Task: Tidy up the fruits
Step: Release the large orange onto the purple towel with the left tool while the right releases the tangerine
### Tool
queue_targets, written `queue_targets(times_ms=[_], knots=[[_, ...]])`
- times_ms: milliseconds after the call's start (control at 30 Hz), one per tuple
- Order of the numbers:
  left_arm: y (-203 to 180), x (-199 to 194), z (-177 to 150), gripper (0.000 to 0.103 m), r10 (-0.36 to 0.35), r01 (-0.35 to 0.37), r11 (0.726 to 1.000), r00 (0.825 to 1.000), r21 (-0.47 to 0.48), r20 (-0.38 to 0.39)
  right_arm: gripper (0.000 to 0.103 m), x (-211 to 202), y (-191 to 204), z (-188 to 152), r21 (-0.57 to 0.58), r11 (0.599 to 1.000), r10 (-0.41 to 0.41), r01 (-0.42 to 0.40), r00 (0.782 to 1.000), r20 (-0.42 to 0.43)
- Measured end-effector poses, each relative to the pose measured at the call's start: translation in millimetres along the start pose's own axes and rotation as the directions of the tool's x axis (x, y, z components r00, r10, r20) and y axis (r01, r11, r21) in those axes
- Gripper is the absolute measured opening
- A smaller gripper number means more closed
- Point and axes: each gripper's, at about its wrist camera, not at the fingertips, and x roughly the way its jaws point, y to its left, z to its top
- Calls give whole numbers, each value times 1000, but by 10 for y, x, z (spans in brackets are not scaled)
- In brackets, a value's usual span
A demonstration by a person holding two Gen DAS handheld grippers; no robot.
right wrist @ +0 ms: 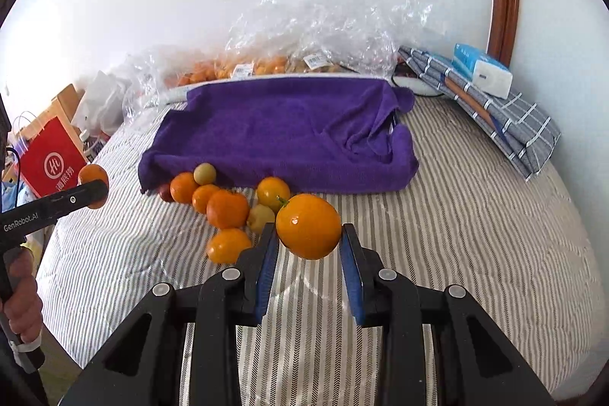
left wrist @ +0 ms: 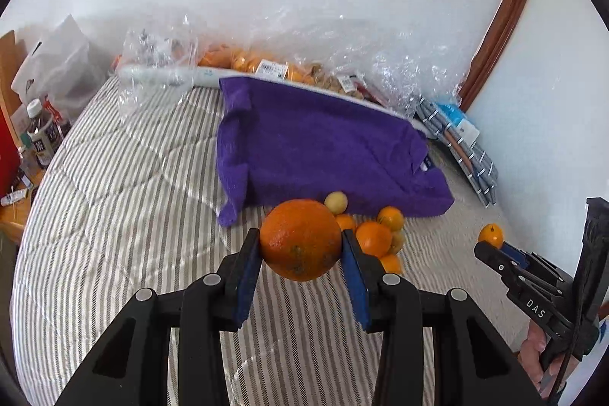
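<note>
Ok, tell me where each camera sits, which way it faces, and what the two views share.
Left wrist: sits on the left gripper, looking down along its fingers at the large orange it holds over the striped bed; the right gripper and a hand show at right.
Right wrist: sits on the right gripper, holding a smaller orange; left gripper at left.
Shared: purple towel, fruit pile.

Orange fruits [right wrist: 227, 209], purple towel [right wrist: 289, 132], grey-white striped bedcover [right wrist: 456, 234].

The striped bed [right wrist: 456, 215] carries a purple towel [right wrist: 285, 128] mid-bed, loose citrus [right wrist: 228, 208] against its near edge, and a checked cloth [right wrist: 506, 124] at the far right corner.
</note>
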Motion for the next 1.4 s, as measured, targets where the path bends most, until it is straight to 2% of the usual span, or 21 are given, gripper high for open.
queue_targets(times_ms=[300,600,1067,1400], knots=[[-113,-63,369,39,-10,9,1000,999,18,34,33,-179,45,332,-29,999,-14,16,999,51],[-146,134,712,39,-3,3,1000,999,15,44,33,-54,17,695,-29,1000,-7,9,997,80],[-158,752,1137,39,1,-2,999,1000,45,23,33,580,-111,1190,-8,1000,-15,16,996,87],[-95,1412,1224,39,12,-9,999,998,43,-56,33,1255,-292,1179,14,1000,-28,28,1000,12]])
